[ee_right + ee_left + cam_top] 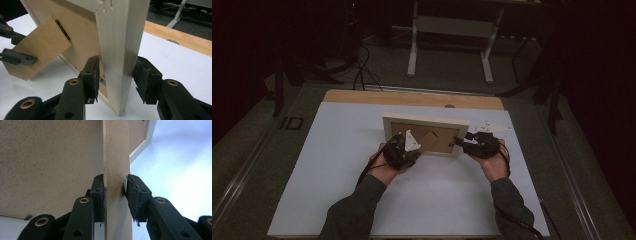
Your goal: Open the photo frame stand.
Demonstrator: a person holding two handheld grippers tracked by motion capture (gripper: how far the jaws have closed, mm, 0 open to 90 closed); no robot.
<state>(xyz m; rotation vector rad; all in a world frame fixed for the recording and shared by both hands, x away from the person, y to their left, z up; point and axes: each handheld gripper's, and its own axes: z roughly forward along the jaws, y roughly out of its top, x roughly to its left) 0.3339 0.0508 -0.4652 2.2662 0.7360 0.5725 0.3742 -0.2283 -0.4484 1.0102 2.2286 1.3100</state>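
Jaws astride pale wooden picture frame [426,121], brown fibreboard back

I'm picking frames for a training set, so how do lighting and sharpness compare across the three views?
High view: dim and underexposed, floor and background nearly black, picture frame soft. Left gripper view: white table cover blown out and bluish, stand flap sharp. Right gripper view: evenly lit, frame's wooden edge crisp, background slightly soft.
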